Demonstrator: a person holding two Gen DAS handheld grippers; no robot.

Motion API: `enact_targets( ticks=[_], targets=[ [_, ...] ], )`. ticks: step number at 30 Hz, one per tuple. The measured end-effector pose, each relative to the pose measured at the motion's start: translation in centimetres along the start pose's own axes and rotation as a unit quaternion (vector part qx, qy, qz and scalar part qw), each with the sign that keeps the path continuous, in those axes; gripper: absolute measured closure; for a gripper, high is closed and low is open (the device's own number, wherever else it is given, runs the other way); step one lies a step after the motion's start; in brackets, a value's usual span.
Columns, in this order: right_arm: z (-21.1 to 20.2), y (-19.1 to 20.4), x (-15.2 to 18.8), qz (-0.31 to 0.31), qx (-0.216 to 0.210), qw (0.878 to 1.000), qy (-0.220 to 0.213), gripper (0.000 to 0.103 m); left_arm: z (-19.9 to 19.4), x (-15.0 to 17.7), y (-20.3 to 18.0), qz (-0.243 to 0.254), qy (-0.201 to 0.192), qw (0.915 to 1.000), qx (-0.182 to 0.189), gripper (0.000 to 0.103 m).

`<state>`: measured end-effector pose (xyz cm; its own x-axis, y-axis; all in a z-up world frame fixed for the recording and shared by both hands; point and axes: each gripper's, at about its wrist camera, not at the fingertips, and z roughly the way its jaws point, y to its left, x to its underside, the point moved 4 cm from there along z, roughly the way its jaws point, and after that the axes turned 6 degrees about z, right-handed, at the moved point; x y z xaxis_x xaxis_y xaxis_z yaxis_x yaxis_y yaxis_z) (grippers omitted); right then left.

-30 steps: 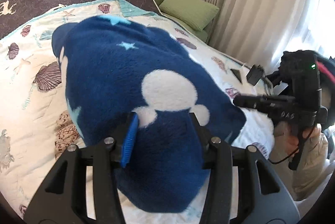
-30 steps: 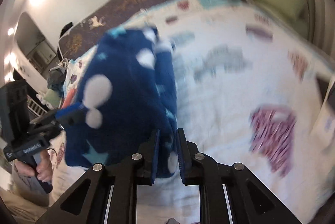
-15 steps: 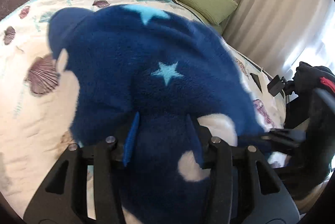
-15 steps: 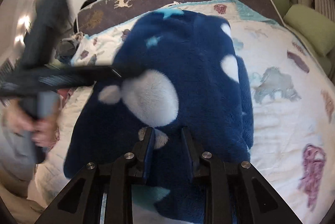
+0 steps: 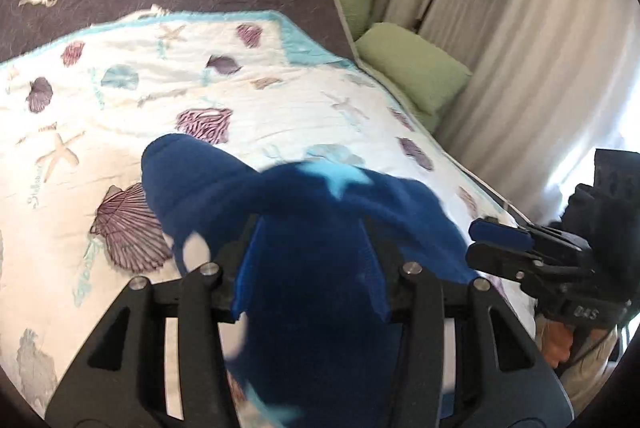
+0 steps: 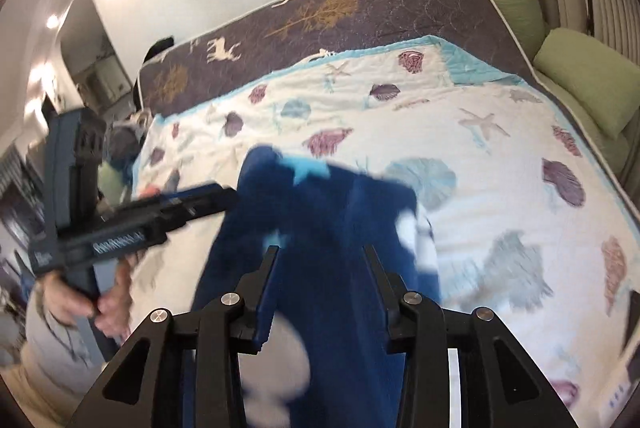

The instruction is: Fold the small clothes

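garment: we judge the blue fleece garment [image 5: 304, 228] soft, light, floppy; take its edges.
left hand-held gripper [image 5: 308, 268]: clamps the fleece.
right hand-held gripper [image 6: 320, 292]: just opening, fleece between loose jaws.

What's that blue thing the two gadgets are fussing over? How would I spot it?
Look at the bed's white seashell quilt. Near its front edge, a fluffy garment lies bunched between the two black grippers. It is the only navy item, dotted with white blobs and pale blue stars.

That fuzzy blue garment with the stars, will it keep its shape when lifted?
Probably not: the blue fleece garment bunches and drapes between the left gripper fingers, so it looks floppy. Its thick pile suggests it grips well rather than slipping, and seems light.
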<state>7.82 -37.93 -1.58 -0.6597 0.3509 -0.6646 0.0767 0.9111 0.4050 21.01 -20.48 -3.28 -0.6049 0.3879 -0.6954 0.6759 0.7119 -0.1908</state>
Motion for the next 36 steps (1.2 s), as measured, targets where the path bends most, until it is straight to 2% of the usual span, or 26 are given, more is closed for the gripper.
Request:
enact_targets(
  ticks=[3,4,5,7,8,10,13,17,20,23,26,27,28,29,30,32,34,36],
  targets=[
    [3.1,0.0,-1.3,0.009,0.008,1.0,0.0,0.06,4.2,0.4,1.7,-0.002,0.038,0.999,-0.024,0.054],
    [4.4,-0.3,-1.2,0.007,0.021,1.0,0.01,0.054,5.6,1.1,2.3,-0.004,0.056,0.998,-0.029,0.054],
    [6.5,-1.0,-0.9,0.005,0.044,0.998,0.033,0.054,6.9,1.8,2.9,-0.009,0.069,0.9971,-0.031,0.054],
    [11.9,-3.3,0.9,0.01,0.086,0.992,0.095,0.054,8.4,2.6,2.7,0.02,0.054,0.9977,-0.036,0.053],
    [12.4,-3.9,0.9,0.018,0.078,0.993,0.087,0.054,8.6,2.7,2.3,0.047,0.05,0.9964,-0.049,0.053],
    [11.8,-4.3,0.8,0.036,0.064,0.994,0.086,0.053,8.4,2.7,2.4,0.041,0.05,0.997,-0.043,0.053],
    [11.7,-4.0,1.1,0.028,0.07,0.994,0.077,0.053,8.3,2.7,2.9,0.038,0.04,0.998,-0.03,0.053],
    [10.9,-3.2,0.6,0.016,0.066,0.995,0.072,0.052,6.3,2.5,2.0,0.035,0.025,0.9984,-0.038,0.053],
    [7.0,-2.3,-0.3,0.023,0.04,0.998,0.048,0.052,3.0,2.3,1.1,0.031,0.007,0.999,-0.032,0.053],
    [2.8,-1.6,-0.1,0.026,0.021,0.999,0.02,0.052,-1.4,3.2,-0.7,0.03,-0.019,0.9994,-0.003,0.052],
    [-0.7,0.1,1.9,0.006,-0.014,1.0,0.012,0.05,-5.0,5.5,-3.6,0.052,-0.038,0.9976,0.025,0.043],
    [-1.4,0.9,3.0,-0.015,-0.019,1.0,0.015,0.044,-5.5,6.7,-4.5,0.061,-0.037,0.997,0.03,0.035],
    [-1.4,1.4,4.0,-0.028,-0.016,0.999,0.023,0.036,-5.2,7.5,-4.8,0.064,-0.027,0.9972,0.03,0.032],
    [-0.3,1.5,5.8,-0.039,0.001,0.998,0.052,0.034,-4.0,8.8,-5.1,0.065,0.0,0.9976,0.023,0.032],
    [0.6,1.4,6.9,-0.036,0.011,0.997,0.071,0.034,-2.3,10.3,-5.3,0.071,0.025,0.9972,0.0,0.029],
    [2.2,0.7,8.6,-0.028,0.028,0.997,0.061,0.034,-1.8,11.6,-5.8,0.093,-0.013,0.9951,-0.029,0.029],
    [1.9,1.4,8.9,-0.05,0.055,0.996,0.044,0.034,-2.3,11.2,-5.7,0.075,-0.004,0.9967,-0.029,0.029],
    [1.3,1.9,8.6,-0.054,0.06,0.996,0.039,0.034,-3.0,10.8,-5.6,0.068,0.005,0.9973,-0.028,0.029]
  ],
)
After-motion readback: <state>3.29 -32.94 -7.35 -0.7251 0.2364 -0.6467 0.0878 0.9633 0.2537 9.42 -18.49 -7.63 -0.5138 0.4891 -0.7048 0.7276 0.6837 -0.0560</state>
